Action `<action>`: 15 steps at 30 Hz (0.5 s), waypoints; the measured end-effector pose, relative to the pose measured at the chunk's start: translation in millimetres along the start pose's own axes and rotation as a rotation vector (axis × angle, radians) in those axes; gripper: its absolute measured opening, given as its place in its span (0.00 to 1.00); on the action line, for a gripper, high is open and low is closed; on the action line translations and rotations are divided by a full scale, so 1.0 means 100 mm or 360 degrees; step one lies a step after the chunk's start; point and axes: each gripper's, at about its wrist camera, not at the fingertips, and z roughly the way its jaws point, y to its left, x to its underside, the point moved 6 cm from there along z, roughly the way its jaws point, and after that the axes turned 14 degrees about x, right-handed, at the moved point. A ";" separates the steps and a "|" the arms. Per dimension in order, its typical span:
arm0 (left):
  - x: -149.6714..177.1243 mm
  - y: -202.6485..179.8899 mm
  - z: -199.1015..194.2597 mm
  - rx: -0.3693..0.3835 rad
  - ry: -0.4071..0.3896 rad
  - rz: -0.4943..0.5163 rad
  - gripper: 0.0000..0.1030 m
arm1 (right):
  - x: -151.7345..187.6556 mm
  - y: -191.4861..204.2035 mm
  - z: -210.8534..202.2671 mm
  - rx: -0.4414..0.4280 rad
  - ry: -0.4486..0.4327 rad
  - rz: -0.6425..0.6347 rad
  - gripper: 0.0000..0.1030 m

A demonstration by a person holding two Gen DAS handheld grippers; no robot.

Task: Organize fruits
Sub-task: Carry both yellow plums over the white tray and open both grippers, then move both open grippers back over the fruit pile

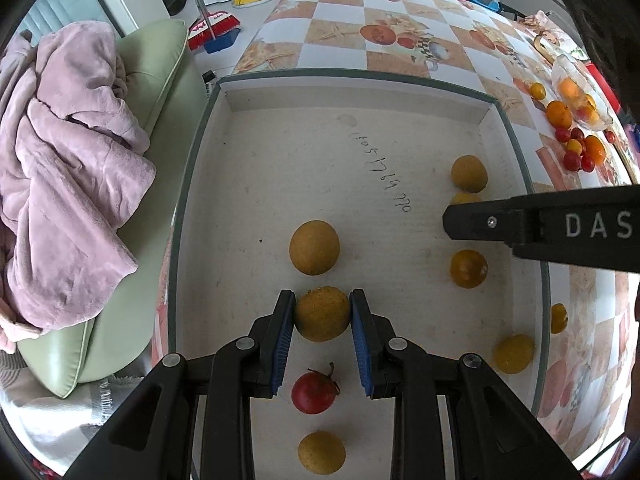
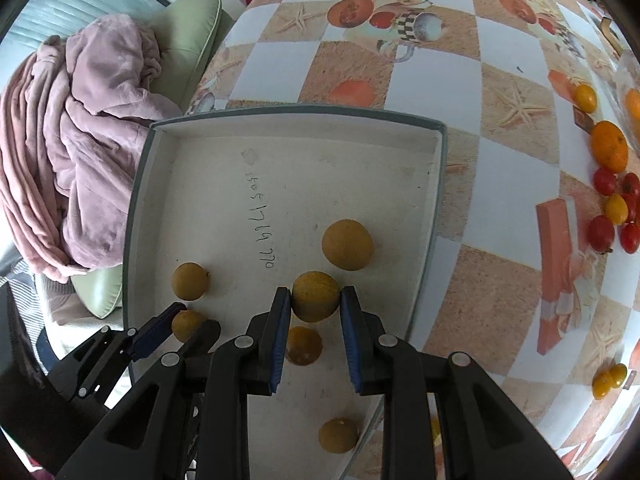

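item: tan round fruit [image 1: 322, 314], held. my left gripper [image 1: 322, 312] is clamped on it, blue pads touching both flanks, poised above the box floor. skin matt, dull ochre, finely speckled; shape near-spherical.

item: second tan fruit [image 2: 315, 297], held. my right gripper [image 2: 315, 300] is clamped on it the same way, also over the box. same matt, freckled rind.

item: shallow box [image 1: 360, 80], white card interior, grey-green rim, low walls, handwritten digits on the floor; surface scuffed. contents, loose and spaced apart: a tan fruit [image 1: 314, 247] just beyond my left gripper, a red tomato-like fruit [image 1: 313, 387] with a dry stalk, glossy, below it, another tan one [image 1: 321, 452] nearest the camera, and several more tan ones toward the right wall, e.g. [image 1: 469, 173].

progress, as i judge it: partway. the tan fruits are mostly gathered in the box, two more in hand and not yet set down. whether the red one belongs there i cannot tell.

item: outstanding stock on the surface [image 2: 280, 64], a glossy checked oilcloth printed with starfish and fruit. a cluster of small red and yellow cherry tomatoes [image 2: 616, 210], smooth and shiny, an orange citrus [image 2: 609, 146] with dimpled peel, a yellow pair [image 2: 609, 378] near the edge.

item: beyond the surface, a pale green cushioned seat [image 1: 156, 64] with a plush mauve blanket [image 1: 68, 168] heaped on it.
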 end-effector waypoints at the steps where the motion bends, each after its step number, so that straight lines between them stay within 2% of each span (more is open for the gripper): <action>1: -0.01 0.00 0.01 -0.0002 0.0002 0.0002 0.29 | 0.00 0.01 0.01 0.0001 0.0006 -0.0004 0.27; 5: -0.01 0.01 0.01 -0.0013 0.0011 0.0013 0.33 | -0.01 0.08 0.02 0.0023 0.0003 -0.0043 0.29; 7: -0.02 0.03 -0.01 -0.0050 -0.0009 0.0017 0.70 | -0.03 0.10 0.02 0.0001 0.0011 -0.0035 0.39; 8: -0.02 0.04 -0.05 -0.0066 -0.0049 0.0017 0.70 | -0.04 0.11 0.02 0.0007 0.0009 -0.0030 0.44; 9: -0.03 0.05 -0.07 -0.0067 -0.0065 0.0020 0.70 | -0.05 0.09 -0.02 0.0007 -0.0009 -0.0013 0.55; 10: -0.03 0.05 -0.07 -0.0057 -0.0054 0.0021 0.70 | -0.05 0.08 -0.06 -0.0009 -0.0023 -0.0001 0.59; 15: -0.05 0.06 -0.10 -0.0063 -0.0034 0.0023 0.70 | -0.06 -0.01 -0.25 -0.0057 -0.0086 0.0045 0.69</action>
